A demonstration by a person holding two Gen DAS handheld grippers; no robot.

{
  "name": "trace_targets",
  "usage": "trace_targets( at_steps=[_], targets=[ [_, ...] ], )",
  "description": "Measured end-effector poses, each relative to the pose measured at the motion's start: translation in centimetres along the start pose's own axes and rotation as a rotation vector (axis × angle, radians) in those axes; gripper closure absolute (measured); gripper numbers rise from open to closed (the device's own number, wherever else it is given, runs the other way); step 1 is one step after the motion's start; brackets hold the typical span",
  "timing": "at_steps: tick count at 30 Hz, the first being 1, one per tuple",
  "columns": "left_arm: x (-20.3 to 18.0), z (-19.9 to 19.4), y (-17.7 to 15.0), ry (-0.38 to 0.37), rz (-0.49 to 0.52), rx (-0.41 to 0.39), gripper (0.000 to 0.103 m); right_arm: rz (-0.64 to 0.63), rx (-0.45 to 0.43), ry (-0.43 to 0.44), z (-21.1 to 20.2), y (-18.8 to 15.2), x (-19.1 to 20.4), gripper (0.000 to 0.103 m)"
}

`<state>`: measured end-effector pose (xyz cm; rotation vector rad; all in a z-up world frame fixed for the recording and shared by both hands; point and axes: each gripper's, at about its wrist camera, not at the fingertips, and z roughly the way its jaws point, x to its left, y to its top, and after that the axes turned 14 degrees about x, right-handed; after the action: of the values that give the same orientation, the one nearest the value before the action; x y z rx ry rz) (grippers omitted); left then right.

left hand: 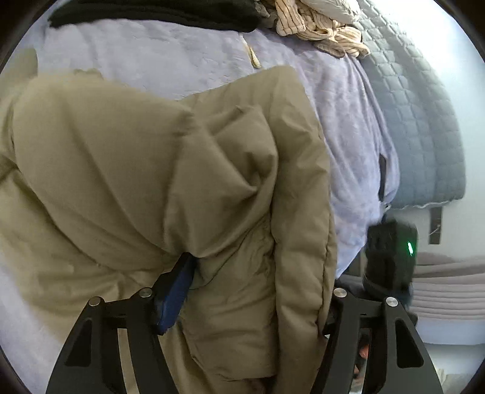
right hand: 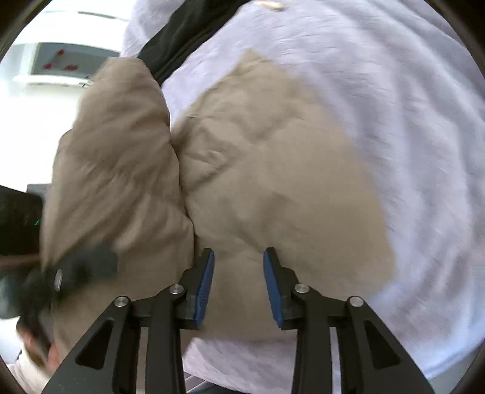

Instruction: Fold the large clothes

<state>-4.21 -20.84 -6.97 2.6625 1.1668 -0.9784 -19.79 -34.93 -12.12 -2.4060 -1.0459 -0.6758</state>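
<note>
Overhead, khaki jacket (left hand: 169,169) covers lavender blanket (left hand: 169,48).

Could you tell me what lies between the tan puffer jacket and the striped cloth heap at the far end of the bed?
In the left wrist view, only bare lavender blanket lies between the tan jacket and the striped heap.

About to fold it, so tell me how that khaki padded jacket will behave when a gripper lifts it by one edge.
The khaki padded jacket will probably flop and drape: it lies in soft creases on the lilac blanket. Its puffed, rounded edges suggest light filling, so likely light for its bulk. The smooth shell may slip between the blue pads.
</note>
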Motion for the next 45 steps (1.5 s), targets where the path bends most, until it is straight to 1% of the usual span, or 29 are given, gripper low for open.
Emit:
trace_targets(
  at_steps=[2, 4, 5, 6, 8, 10, 13, 16, 17, 18, 19, 20, 21, 23, 25, 26, 28, 29, 30, 32, 34, 36, 38, 40, 41, 42, 43, 44, 45],
  targets=[
    [1.0, 0.6, 0.5, -0.040, -0.019, -0.011, 0.036, 0.019, -0.011, -0.014, -1.3, -1.7, -1.4, 0.056],
    [1.4, 1.1, 0.8, -0.041, -0.029, -0.017, 0.036, 0.022, -0.019, -0.004, -2.2, -3.2, -1.9, 0.052],
    [1.4, 1.4, 0.8, -0.031, -0.030, -0.017, 0.036, 0.011, -0.025, 0.021, -2.9, -4.1, -1.9, 0.045],
    [1.2, 1.6, 1.0, -0.014, -0.030, -0.019, 0.036, -0.007, -0.033, 0.048, -3.5, -5.1, -1.8, 0.031],
    [0.8, 2.0, 1.3, 0.011, -0.028, -0.030, 0.036, -0.085, -0.058, 0.095, -5.1, -6.3, -0.5, 0.019],
    [1.0, 2.4, 1.7, 0.031, -0.028, -0.044, 0.036, -0.173, -0.060, 0.117, -5.7, -7.1, 1.5, 0.019],
    [0.1, 2.2, 2.2, 0.041, -0.034, -0.068, 0.036, -0.268, -0.006, 0.116, -4.9, -7.3, 4.8, 0.019],
    [-1.7, 0.3, 2.0, 0.039, -0.009, -0.125, 0.036, -0.344, 0.033, 0.041, -2.0, -6.5, 8.2, 0.019],
    [-2.2, -0.8, 1.7, 0.048, 0.006, -0.162, 0.036, -0.345, 0.029, 0.016, -1.5, -6.3, 8.7, 0.019],
    [-2.5, -2.1, 1.2, 0.070, 0.022, -0.215, 0.036, -0.337, 0.009, -0.030, -0.9, -6.0, 9.3, 0.020],
    [-2.5, -3.2, 0.8, 0.094, 0.030, -0.260, 0.036, -0.329, -0.013, -0.064, -0.7, -5.8, 9.3, 0.026],
    [-2.1, -4.8, 0.1, 0.139, 0.027, -0.324, 0.036, -0.314, -0.049, -0.099, -0.7, -5.5, 9.3, 0.066],
    [-1.4, -5.8, -0.4, 0.174, 0.013, -0.367, 0.036, -0.296, -0.072, -0.123, -0.9, -5.2, 9.1, 0.089],
    [1.5, -7.9, -1.3, 0.252, -0.062, -0.442, 0.036, -0.250, -0.097, -0.133, -1.3, -4.9, 8.4, 0.091],
    [4.9, -8.7, -1.8, 0.314, -0.156, -0.456, 0.036, -0.245, -0.117, -0.140, -1.8, -5.3, 8.1, 0.092],
    [6.8, -8.9, -2.1, 0.331, -0.202, -0.452, 0.036, -0.248, -0.127, -0.156, -2.2, -6.6, 7.6, 0.093],
    [10.4, -8.7, -2.5, 0.342, -0.296, -0.441, 0.036, -0.244, -0.130, -0.185, -2.5, -7.6, 6.9, 0.093],
    [12.0, -8.4, -2.6, 0.330, -0.332, -0.432, 0.036, -0.230, -0.127, -0.195, -2.8, -7.9, 6.0, 0.093],
    [13.4, -8.0, -2.6, 0.296, -0.368, -0.425, 0.036, -0.210, -0.124, -0.206, -2.8, -8.1, 5.3, 0.093],
    [14.7, -7.2, -2.2, 0.228, -0.403, -0.422, 0.036, -0.174, -0.122, -0.217, -3.2, -9.0, 4.6, 0.093],
    [14.6, -6.2, -1.3, 0.196, -0.405, -0.414, 0.036, -0.143, -0.113, -0.231, -3.1, -8.5, 4.1, 0.093],
    [13.3, -4.7, 0.0, 0.210, -0.362, -0.398, 0.036, -0.107, -0.071, -0.248, -2.2, -8.4, 2.1, 0.093],
    [12.1, -4.0, 0.8, 0.247, -0.337, -0.397, 0.036, -0.031, -0.040, -0.185, -2.1, -7.3, -0.1, 0.092],
    [12.1, -4.0, 1.2, 0.246, -0.334, -0.401, 0.036, -0.002, -0.074, -0.102, -4.4, -7.5, -0.8, 0.087],
    [12.3, -4.0, 1.2, 0.237, -0.337, -0.400, 0.036, -0.003, -0.094, -0.085, -5.6, -7.5, -0.8, 0.077],
    [12.3, -4.0, 1.0, 0.231, -0.336, -0.396, 0.036, -0.009, -0.120, -0.053, -7.2, -7.3, -0.7, 0.054],
    [12.6, -4.0, 0.9, 0.224, -0.334, -0.393, 0.036, -0.014, -0.138, -0.026, -8.3, -6.9, -0.6, 0.041],
    [12.7, -4.0, 0.8, 0.219, -0.333, -0.392, 0.036, -0.024, -0.164, 0.009, -9.4, -6.3, -0.4, 0.025],
    [13.0, -4.2, 0.7, 0.213, -0.333, -0.391, 0.036, -0.045, -0.191, 0.052, -10.4, -5.3, -0.2, 0.022]
  ],
)
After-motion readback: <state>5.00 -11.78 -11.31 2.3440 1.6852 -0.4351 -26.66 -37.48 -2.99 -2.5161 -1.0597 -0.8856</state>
